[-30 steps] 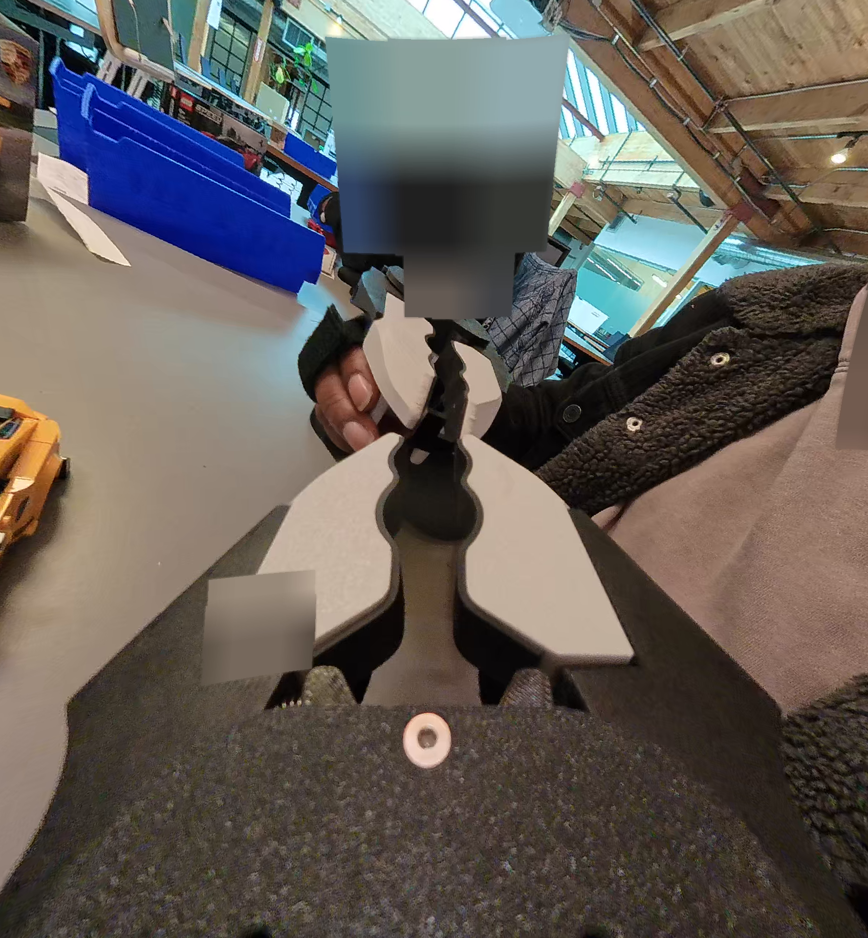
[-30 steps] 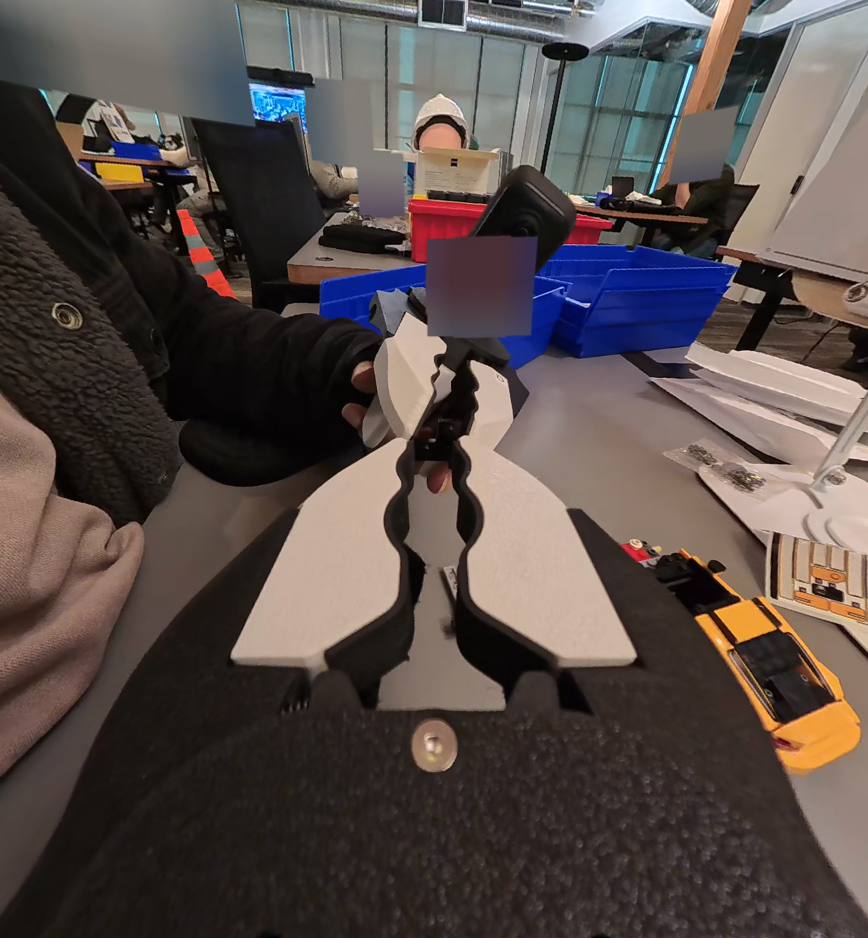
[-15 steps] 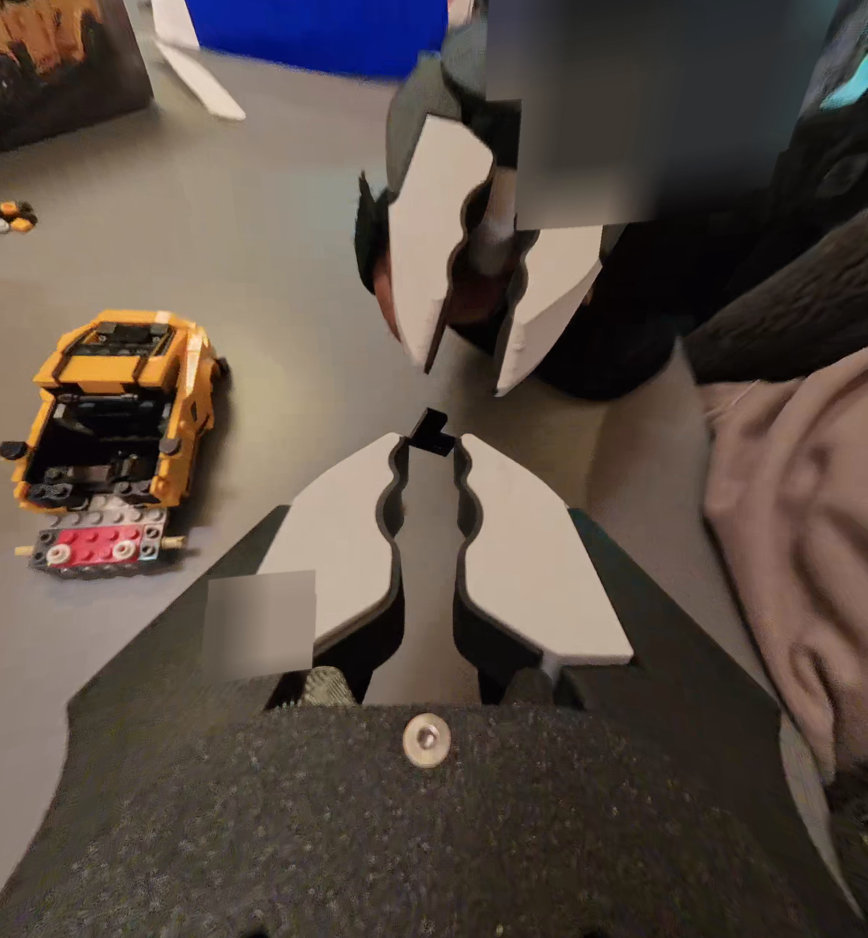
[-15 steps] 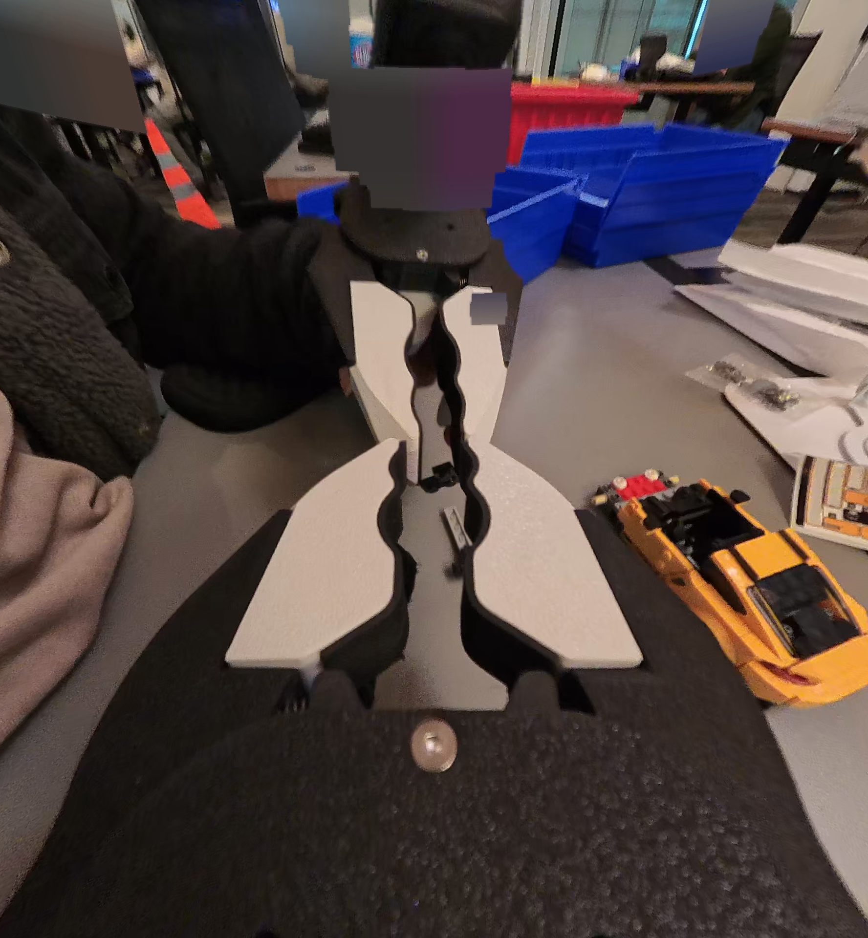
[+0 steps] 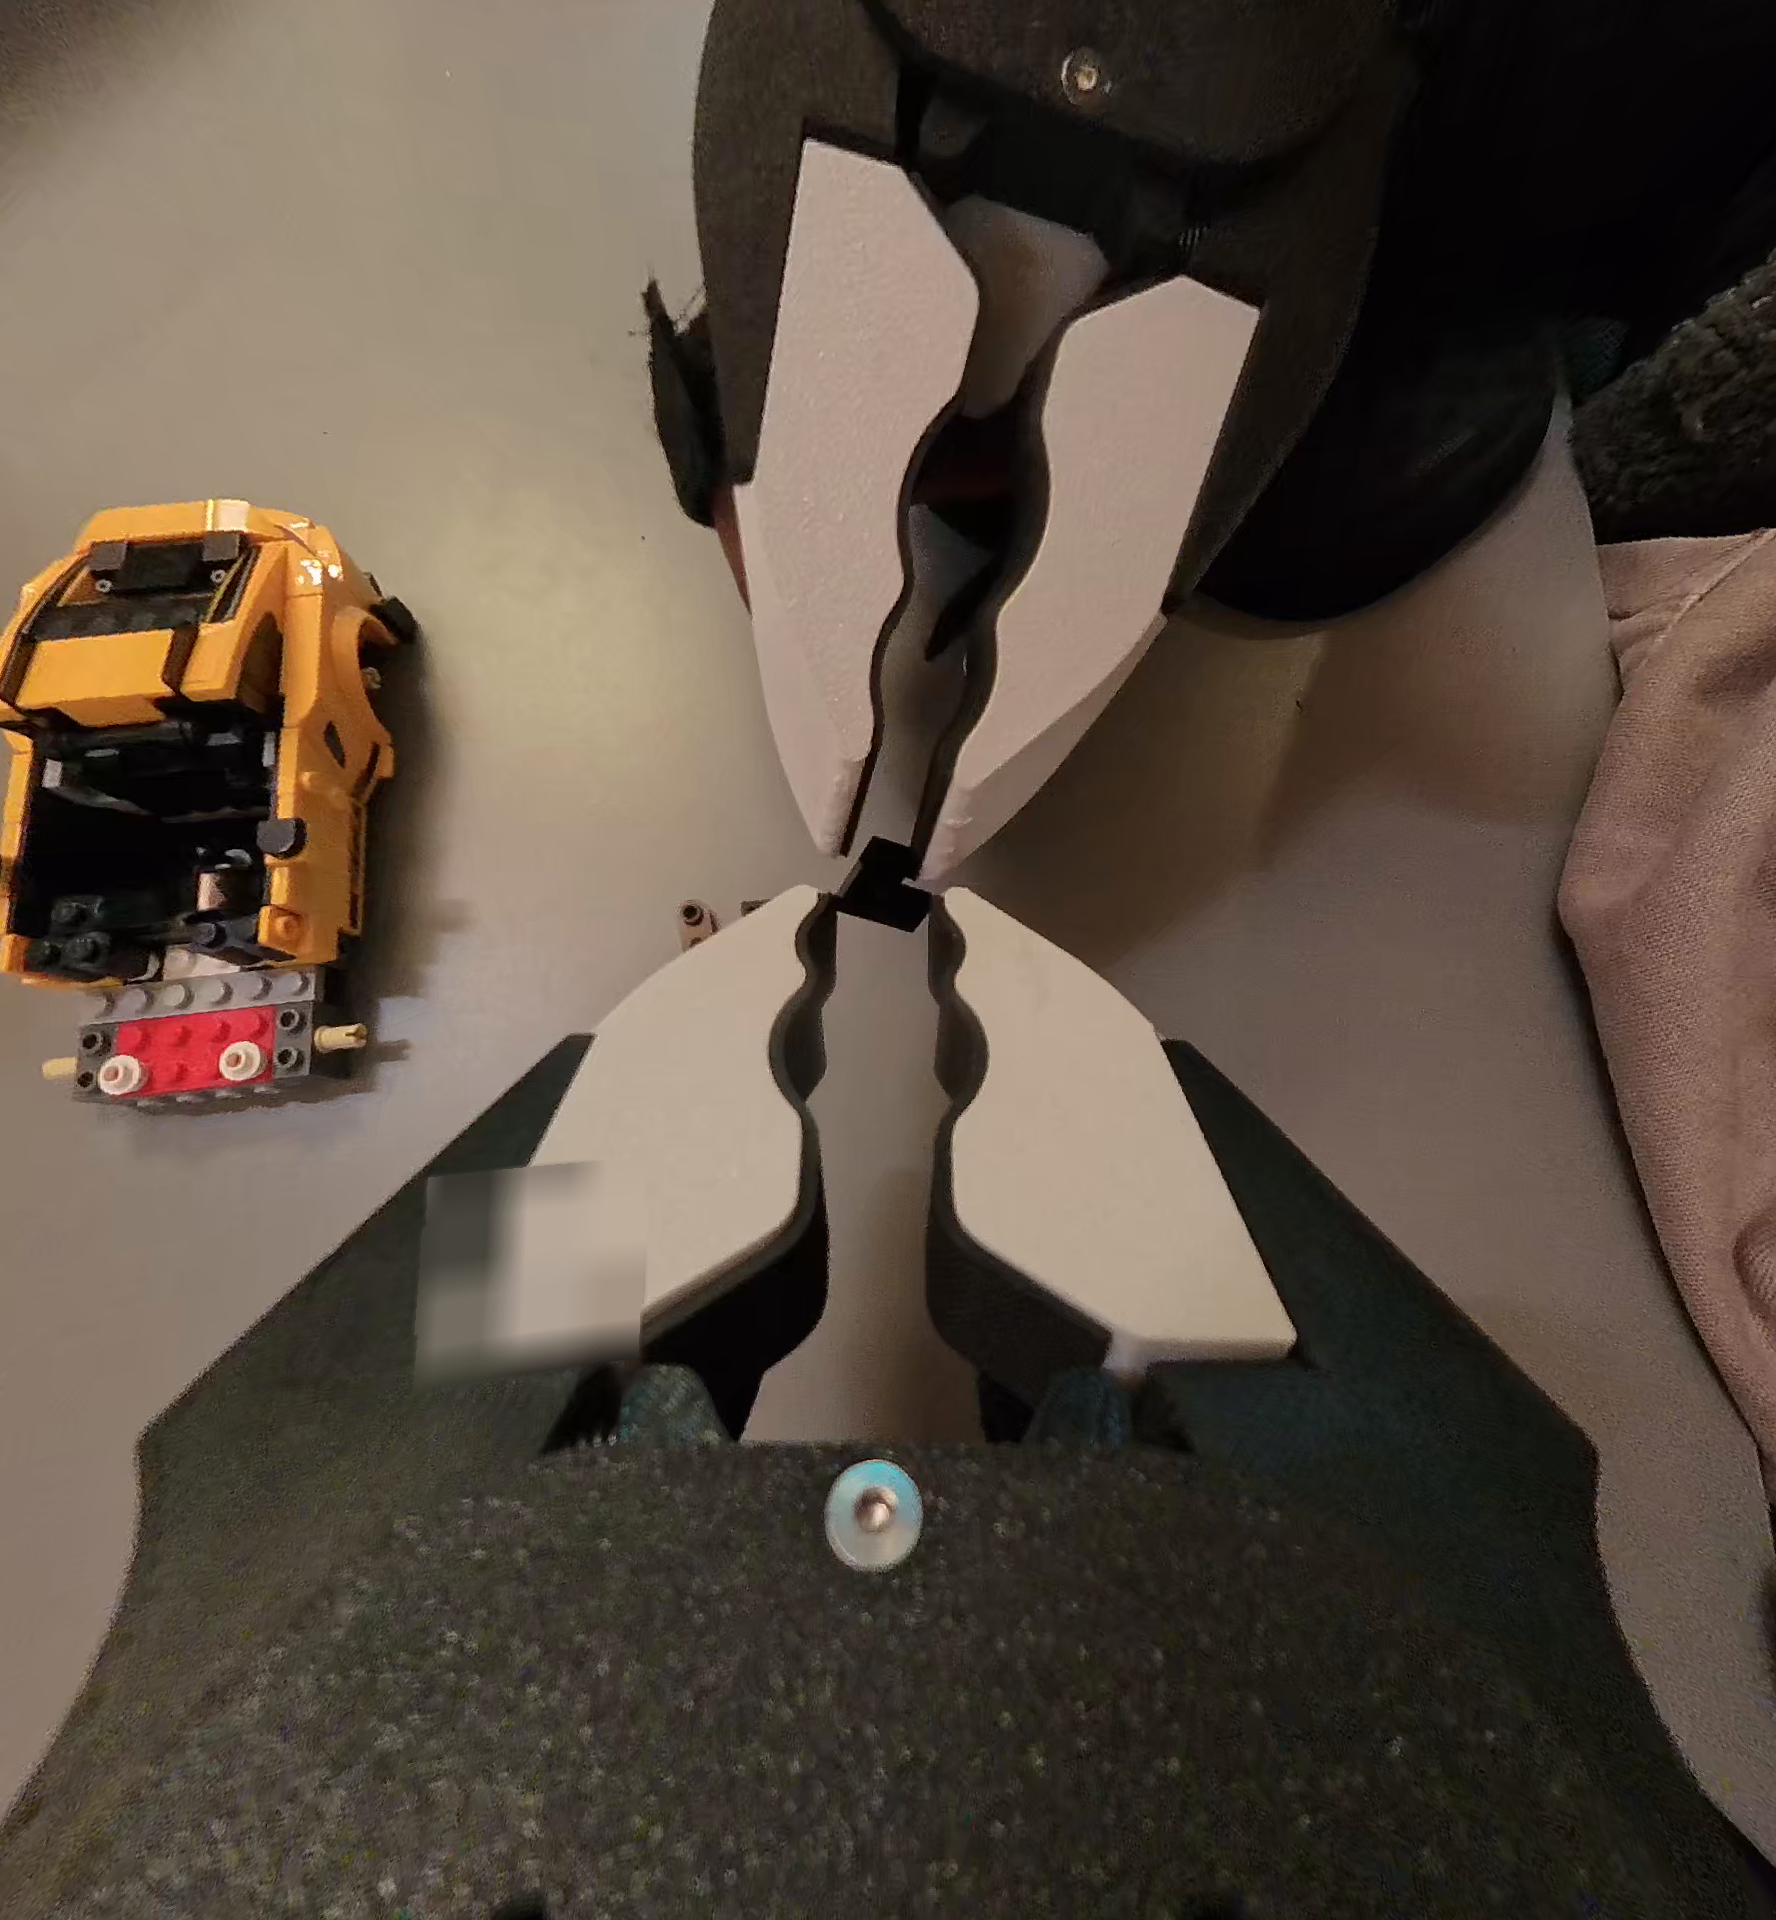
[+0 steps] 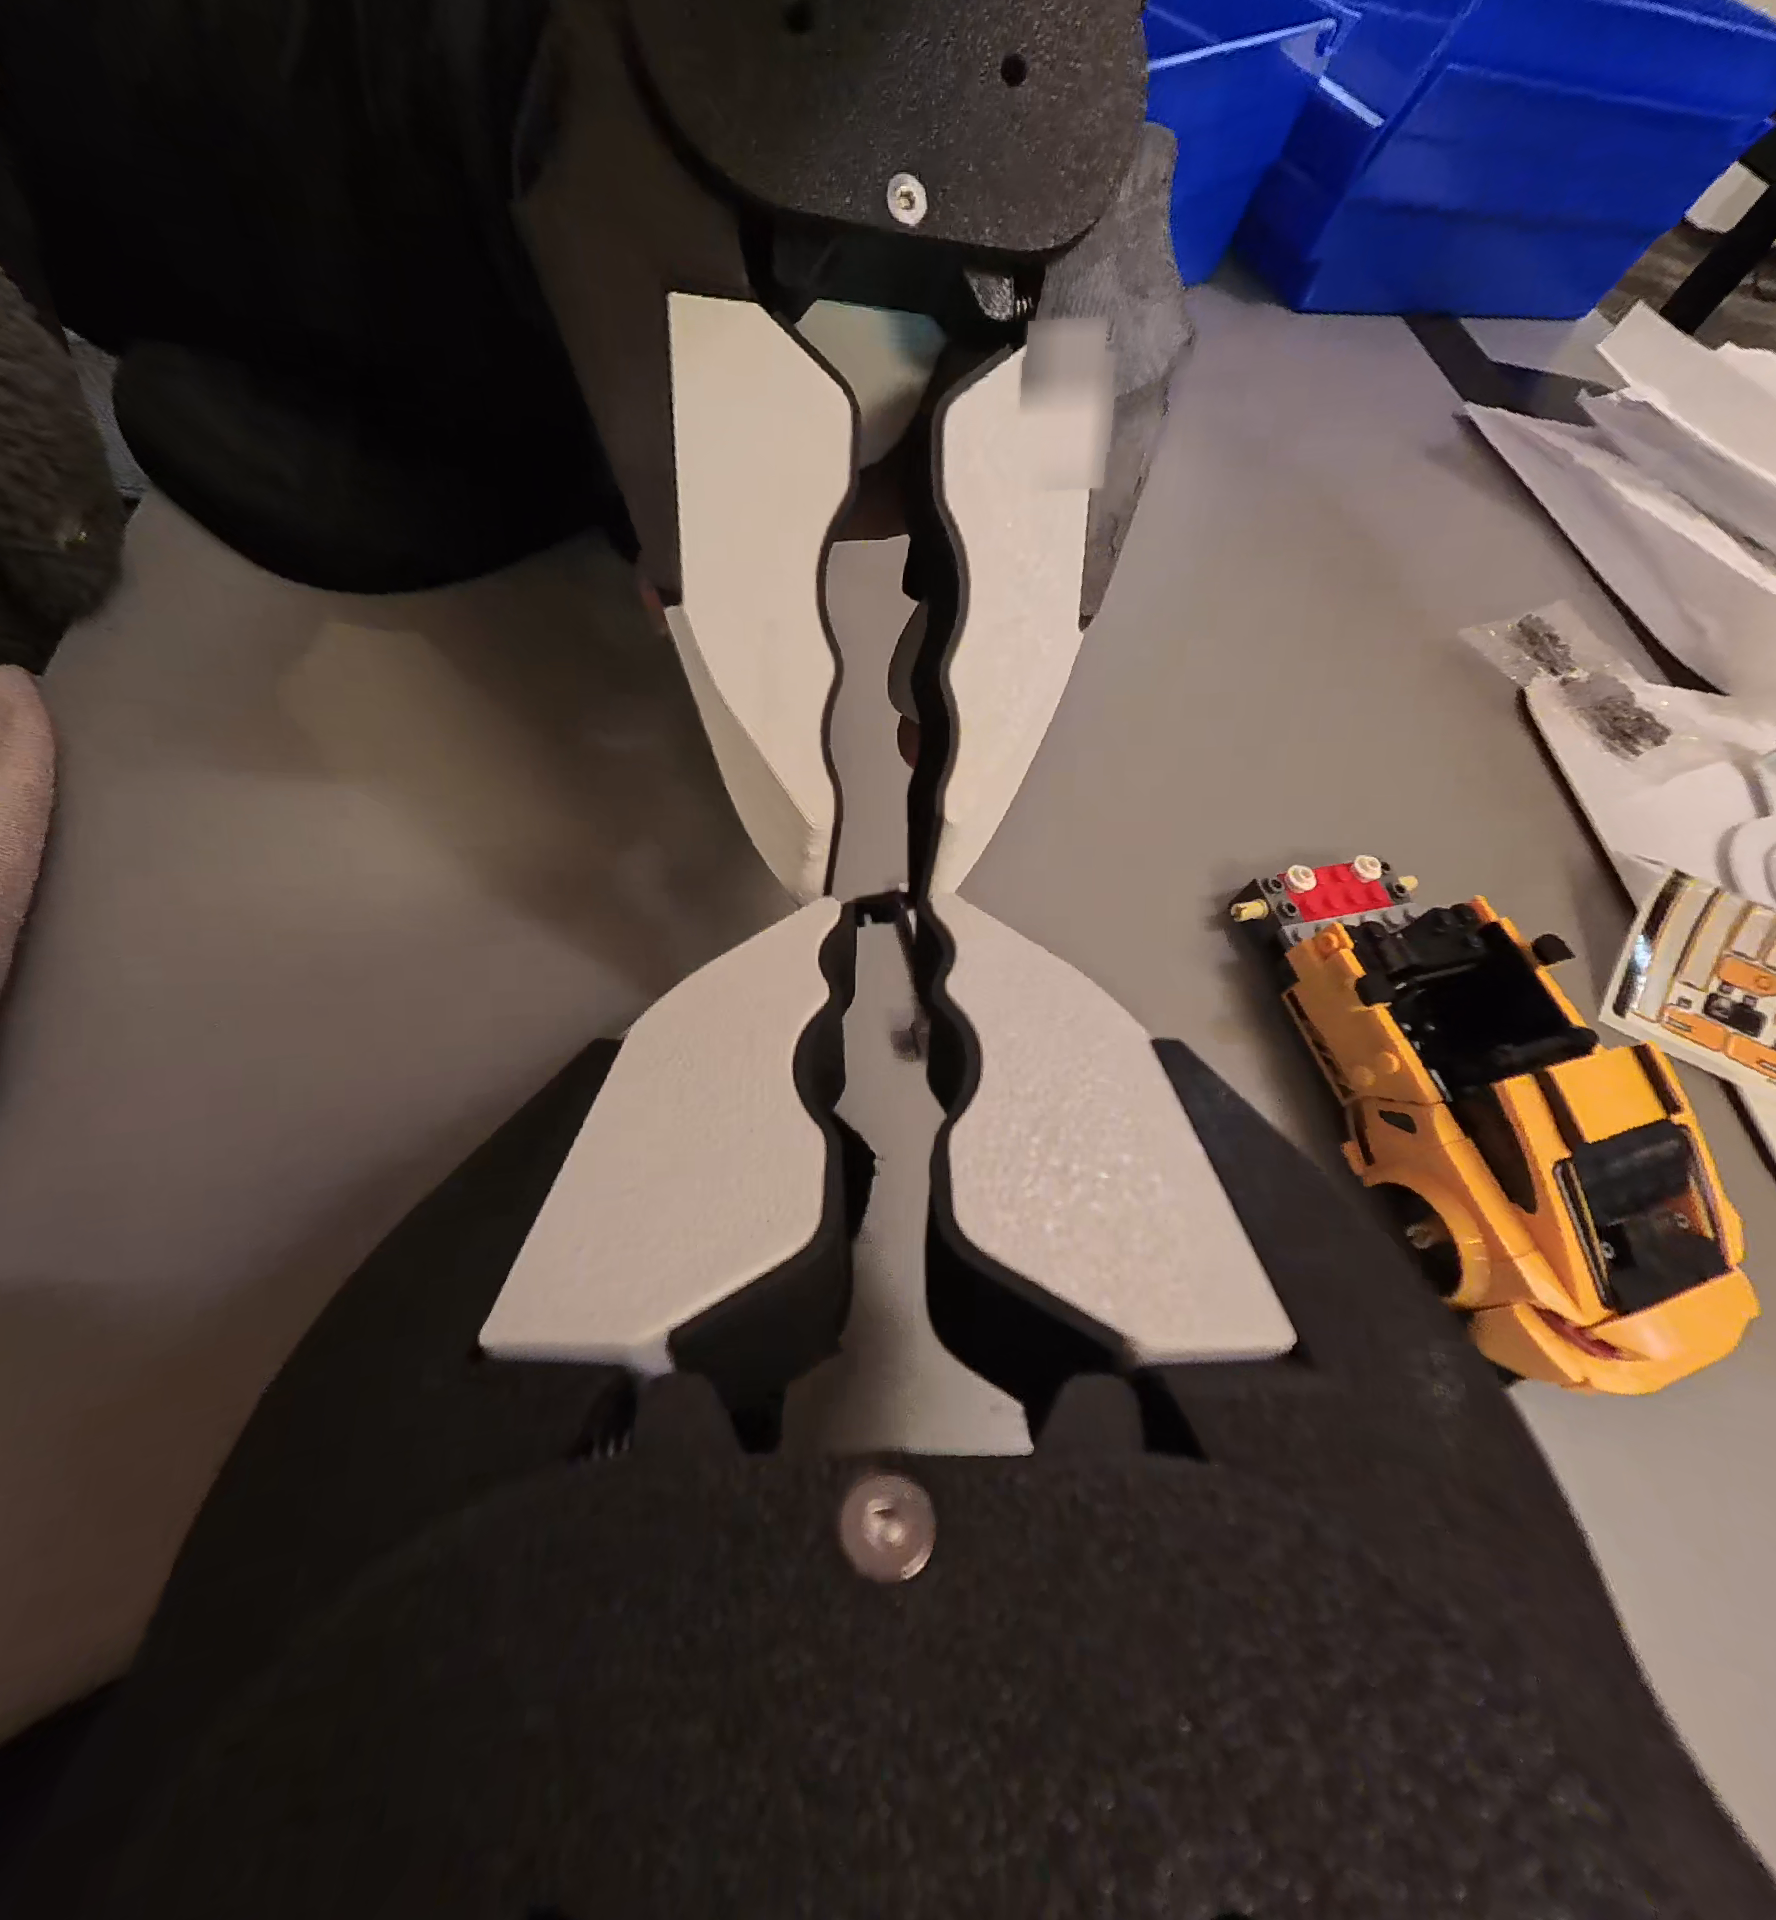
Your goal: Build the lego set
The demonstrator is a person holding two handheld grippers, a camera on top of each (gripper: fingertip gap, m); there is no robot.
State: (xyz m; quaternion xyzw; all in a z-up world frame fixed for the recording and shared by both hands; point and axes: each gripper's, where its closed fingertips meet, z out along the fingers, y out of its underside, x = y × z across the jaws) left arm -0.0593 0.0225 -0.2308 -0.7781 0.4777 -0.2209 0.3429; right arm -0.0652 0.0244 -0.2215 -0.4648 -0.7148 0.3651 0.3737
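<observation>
While the two grippers meet tip to tip above a grey table (image 5: 240, 260), a small black lego piece (image 5: 882, 883) sits pinched at the very point where they touch; in the left wrist view the left gripper (image 5: 879, 902) fills the lower half, its pale fingers closed to a narrow gap and clenched on the near side of the piece, and the right gripper (image 5: 886, 842) comes down from the top with its tips drawn in around the far side of the same piece; whether that second grip is firm or only a light contact cannot be told. In the right wrist view the right gripper (image 6: 879, 906) shows the piece only as a dark sliver at its tips, with the left gripper (image 6: 868, 883) opposite.

The part-built yellow lego car (image 5: 172, 769) lies flat on the table well off to the side, its cabin open and dark, and a red-and-grey studded plate showing at one end; a second tiny loose part (image 5: 695, 920) lies on the table just beside the left fingertips. Blue bins (image 6: 1466, 156), white paper sheets (image 6: 1694, 499) and a sticker sheet (image 6: 1736, 997) sit farther back in the right wrist view.

The step in hand looks like a handover or a re-gripping of the black piece between the tools, not yet a fitting onto the car; the next move likely calls for one gripper to let go cleanly while the other holds fast, since a piece this small could twist or drop; then it must be carried across to the car and pressed squarely onto its studs.
</observation>
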